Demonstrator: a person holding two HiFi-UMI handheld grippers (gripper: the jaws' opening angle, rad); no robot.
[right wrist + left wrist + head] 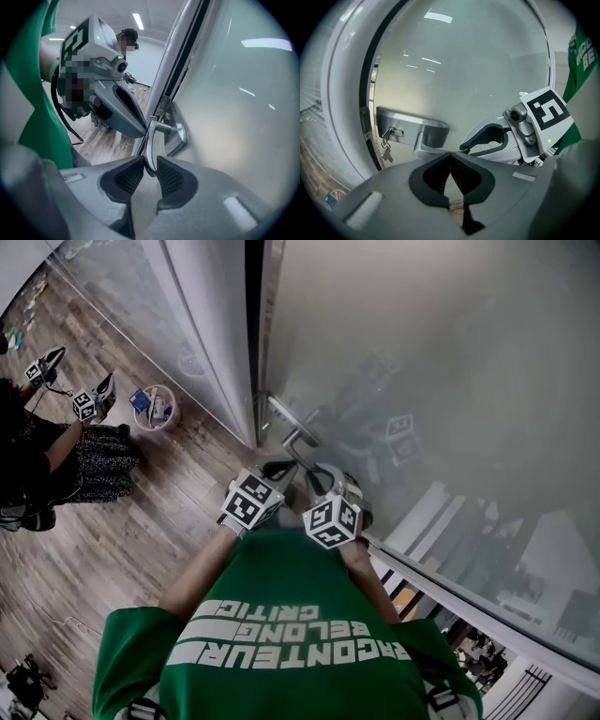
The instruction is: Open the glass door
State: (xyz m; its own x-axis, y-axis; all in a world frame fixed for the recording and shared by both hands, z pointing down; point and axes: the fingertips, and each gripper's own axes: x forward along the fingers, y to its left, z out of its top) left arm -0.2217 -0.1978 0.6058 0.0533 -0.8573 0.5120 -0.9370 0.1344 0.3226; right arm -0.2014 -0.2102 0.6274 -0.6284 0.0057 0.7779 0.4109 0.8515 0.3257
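1. At the centre of the head view, a person in a green printed shirt (281,634) stands close against the tall frosted glass door (422,362), which appears not yet swung open.
2. The door's brushed silver metal lever handle (151,145) sits between the ribbed black pads of the grey right gripper (150,171), which are clamped on its rounded free end. The grasping step looks done.
3. The grey left gripper (450,157) hovers just beside the handle, its tips pressed together on nothing.
4. By my judgement, the next move is a downward press on the lever, then a swing of the door. The smooth metal could slip through the pads.
5. A small bunch of keys (386,146) hangs from the lock in the flat steel handle plate (408,125), left of centre in the left gripper view. Streaked brown wood-plank floor (141,512) fills the left of the head view.
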